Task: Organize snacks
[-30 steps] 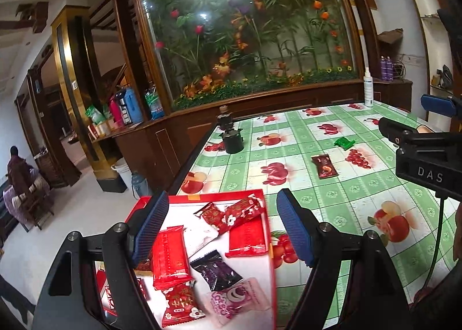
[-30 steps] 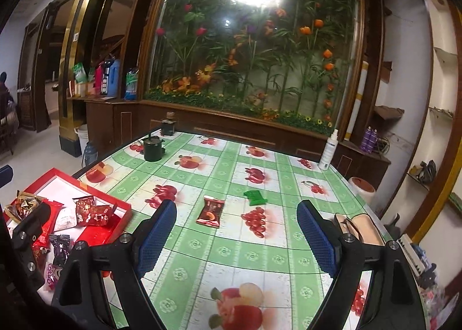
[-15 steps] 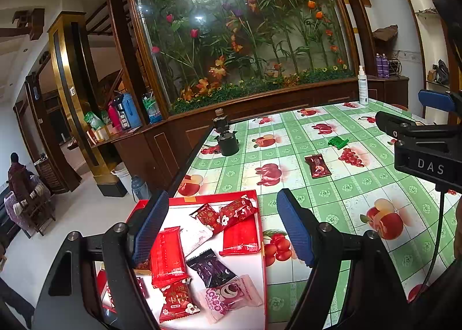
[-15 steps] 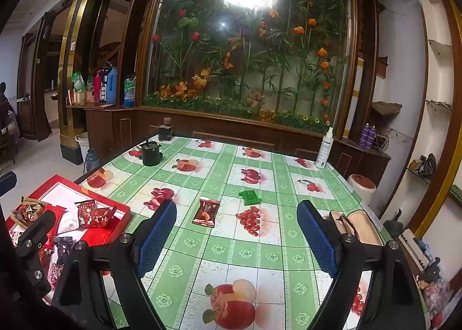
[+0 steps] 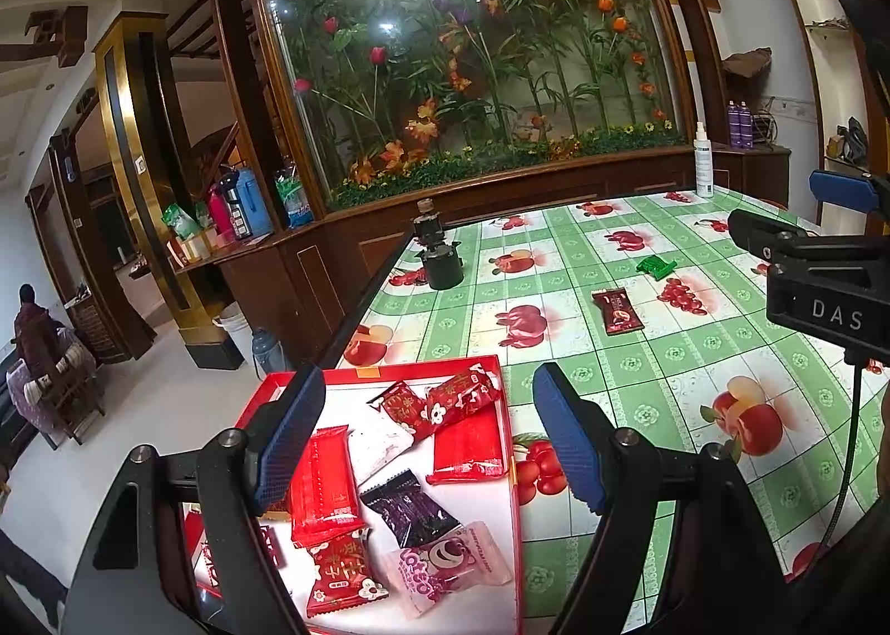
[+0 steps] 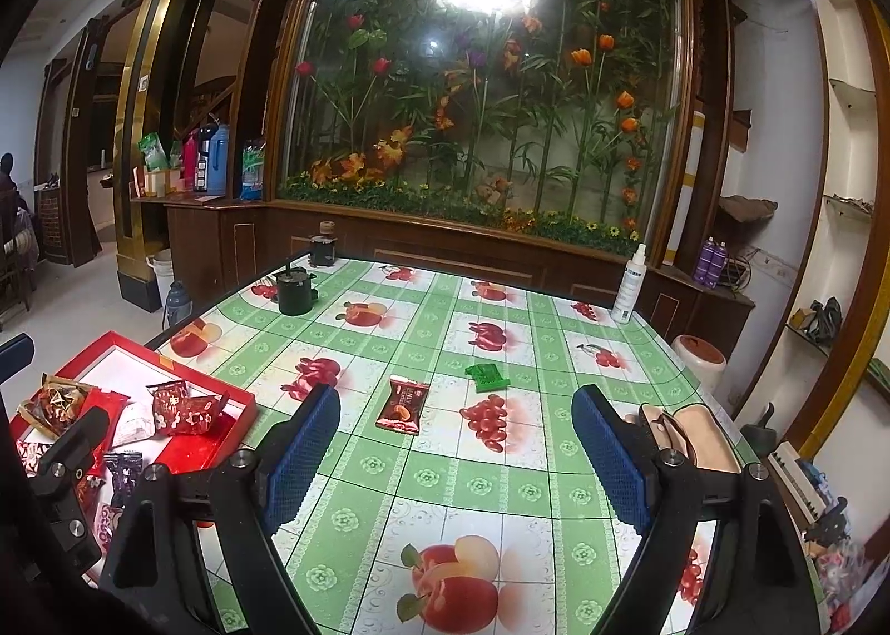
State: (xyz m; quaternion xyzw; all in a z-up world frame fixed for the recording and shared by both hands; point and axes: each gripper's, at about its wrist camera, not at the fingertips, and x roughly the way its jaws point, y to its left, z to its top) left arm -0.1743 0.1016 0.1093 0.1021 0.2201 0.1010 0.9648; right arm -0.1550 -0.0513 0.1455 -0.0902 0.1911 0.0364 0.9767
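The right gripper (image 6: 453, 449) hangs over the worktop (image 6: 500, 490) with its blue fingers (image 6: 300, 446) spread wide and nothing between them. The left gripper (image 5: 428, 437) is likewise released and empty, poised above the red tray (image 5: 434, 365) at the worktop's near left corner.

Two snacks lie loose on the fruit-print cloth ahead of the right gripper: a dark red wrapped snack (image 6: 402, 405) and, just beyond it to the right, a small green packet (image 6: 486, 377). Both look light, thin and crinkly, with slick film wrappers likely to slide or buckle; pinching across the short width of the body, fingers low to the cloth, seems the safest hold.

The tray already holds a scatter of wrapped sweets, among them a flat red pack (image 5: 324, 485), a purple one (image 5: 410, 508) and a pink one (image 5: 445, 571). A black pot (image 6: 295, 291) and a spray bottle (image 6: 628, 286) stand well apart at the far edge; a tan slipper (image 6: 695, 437) rests near the right finger. Nothing blocks the path to the loose snacks.
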